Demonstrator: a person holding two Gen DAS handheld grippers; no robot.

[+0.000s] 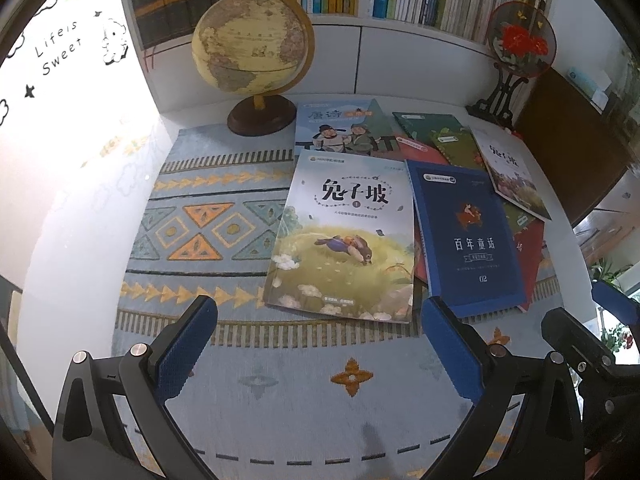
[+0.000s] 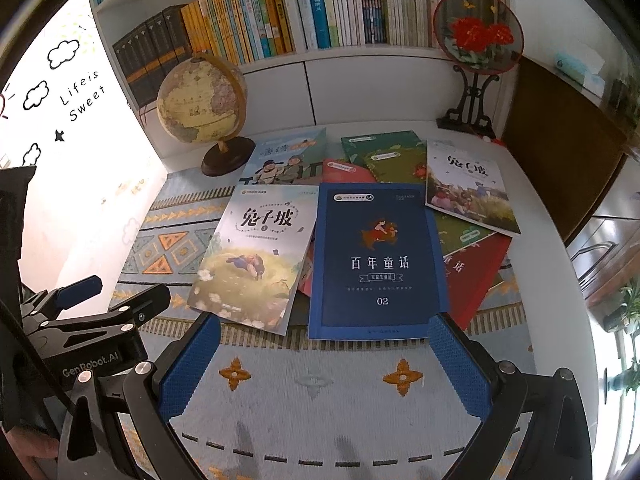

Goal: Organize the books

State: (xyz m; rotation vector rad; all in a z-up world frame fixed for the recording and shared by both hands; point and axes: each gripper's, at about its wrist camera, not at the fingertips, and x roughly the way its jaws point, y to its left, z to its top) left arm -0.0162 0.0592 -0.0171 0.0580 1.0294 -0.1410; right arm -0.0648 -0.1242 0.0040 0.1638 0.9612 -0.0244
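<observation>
White desk (image 1: 560,216) carries a patterned blue mat (image 1: 208,220); bookshelf (image 2: 340,8) behind, globe (image 1: 250,46) at 11 o'clock. Books lie scattered flat on the mat, overlapping. Rabbit-cover book (image 1: 344,236) at centre of the left view; navy book (image 2: 378,262) just beside it at 3 o'clock, overlapping red book (image 2: 476,276). Left hand-held gripper (image 1: 320,336) spread wide, empty, above the mat. Right hand-held gripper (image 2: 324,352) spread wide, empty, near the navy book's lower edge.

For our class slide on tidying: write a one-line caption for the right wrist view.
Open right gripper hovers before the dark blue book among books scattered on a patterned mat.
</observation>
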